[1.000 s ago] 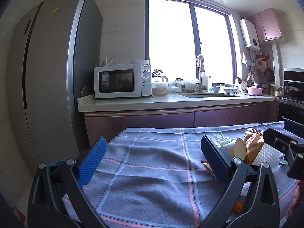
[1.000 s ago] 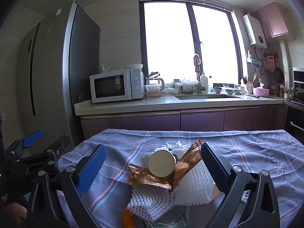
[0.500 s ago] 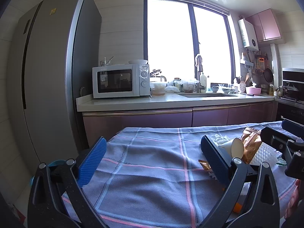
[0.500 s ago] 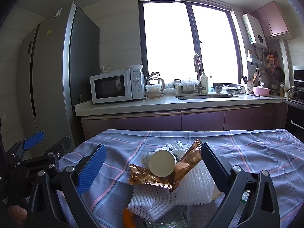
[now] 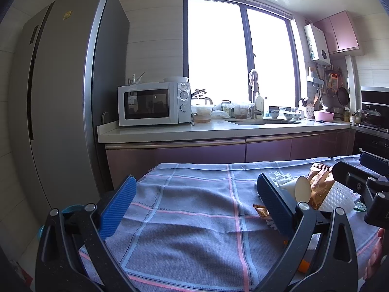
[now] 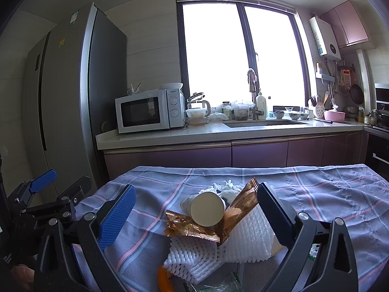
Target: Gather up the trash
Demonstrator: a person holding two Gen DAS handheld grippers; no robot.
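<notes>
A small heap of trash is seen on the checked cloth of the bench (image 6: 316, 194); a paper cup (image 6: 206, 209) is laid on its side, its pale round base turned toward the right wrist camera; it is rested on a crumpled gold foil wrapper (image 6: 194, 228), one end of which is stuck up to the cup's right; white foam netting (image 6: 218, 250) is spread beneath; crumpled white tissue (image 6: 226, 186) is seen just behind; an orange scrap (image 6: 163, 278) and a green-printed clear wrapper (image 6: 214, 287) are seen nearest the camera.
</notes>
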